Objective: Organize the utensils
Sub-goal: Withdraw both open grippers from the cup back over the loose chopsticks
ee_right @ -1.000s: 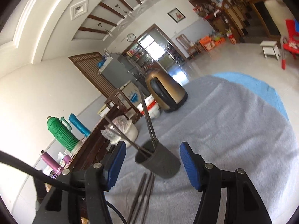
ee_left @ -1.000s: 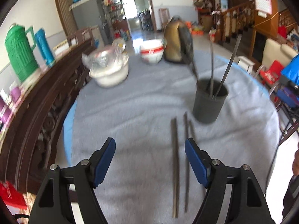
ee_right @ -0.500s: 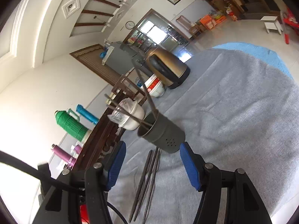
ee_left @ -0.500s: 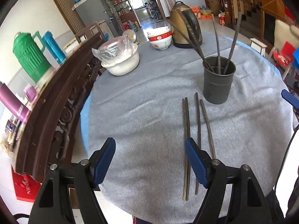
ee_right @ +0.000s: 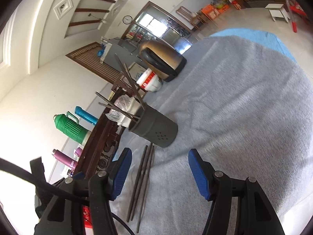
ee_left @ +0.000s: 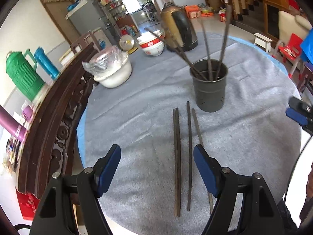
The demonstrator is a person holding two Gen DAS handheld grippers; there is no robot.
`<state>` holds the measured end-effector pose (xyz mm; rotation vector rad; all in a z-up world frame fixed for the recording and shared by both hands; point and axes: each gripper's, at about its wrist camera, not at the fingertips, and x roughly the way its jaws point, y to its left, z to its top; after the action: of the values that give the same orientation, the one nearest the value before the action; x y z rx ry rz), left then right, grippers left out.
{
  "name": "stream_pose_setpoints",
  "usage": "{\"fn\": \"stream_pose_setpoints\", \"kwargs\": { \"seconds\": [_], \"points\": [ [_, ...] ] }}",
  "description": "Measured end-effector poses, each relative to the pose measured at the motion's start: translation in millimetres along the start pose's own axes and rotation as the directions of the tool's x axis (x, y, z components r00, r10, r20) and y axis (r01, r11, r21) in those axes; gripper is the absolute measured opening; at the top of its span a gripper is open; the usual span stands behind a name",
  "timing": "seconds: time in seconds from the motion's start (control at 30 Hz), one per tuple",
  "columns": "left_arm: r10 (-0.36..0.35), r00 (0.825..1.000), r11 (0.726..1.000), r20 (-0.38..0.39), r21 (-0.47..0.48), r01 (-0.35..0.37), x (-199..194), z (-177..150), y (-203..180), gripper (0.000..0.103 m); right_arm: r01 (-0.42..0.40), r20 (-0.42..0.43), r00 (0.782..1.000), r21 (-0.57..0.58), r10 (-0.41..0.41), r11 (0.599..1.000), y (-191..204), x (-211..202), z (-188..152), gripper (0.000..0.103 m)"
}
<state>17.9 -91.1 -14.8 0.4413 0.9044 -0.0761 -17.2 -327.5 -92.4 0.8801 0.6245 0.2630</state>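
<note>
Kettle and bowl stand behind utensil holder.

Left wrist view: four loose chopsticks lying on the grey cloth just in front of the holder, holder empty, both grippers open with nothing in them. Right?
Not quite: the holder is not empty. The left wrist view shows several chopsticks standing in it. The rest holds: four loose chopsticks lie on the grey cloth, and the left gripper and right gripper are open and hold nothing.
</note>
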Motion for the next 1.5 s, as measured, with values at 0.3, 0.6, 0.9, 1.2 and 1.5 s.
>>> {"fn": "stream_pose_setpoints", "kwargs": {
  "seconds": [0.3,0.6,0.9,1.2,1.5],
  "points": [
    [0.012,0.998,0.994,-0.054,-0.112,-0.018,32.6,5.7,20.8,0.077,0.019,-0.112,0.993,-0.050,-0.024,0.999,5.8,20.0,-4.2,0.064],
    [0.062,0.998,0.978,0.008,-0.198,-0.059,28.0,-0.9,46.8,0.077,0.035,-0.166,0.984,-0.200,-0.069,0.979,53.1,22.8,-12.0,0.062],
    [0.082,0.994,0.977,0.068,-0.204,-0.066,14.8,-8.7,61.2,0.077,0.022,-0.154,0.987,-0.216,-0.056,0.976,74.8,28.3,-22.9,0.062],
    [0.069,0.991,0.987,0.111,-0.152,-0.052,12.0,-7.7,66.4,0.077,0.033,-0.121,0.991,-0.240,-0.063,0.970,96.2,38.6,-27.1,0.062],
    [-0.058,0.995,0.987,0.083,-0.146,0.069,33.1,-21.4,74.8,0.077,0.125,-0.137,0.976,-0.272,-0.167,0.954,106.6,62.1,-40.7,0.046]
  ]
}}
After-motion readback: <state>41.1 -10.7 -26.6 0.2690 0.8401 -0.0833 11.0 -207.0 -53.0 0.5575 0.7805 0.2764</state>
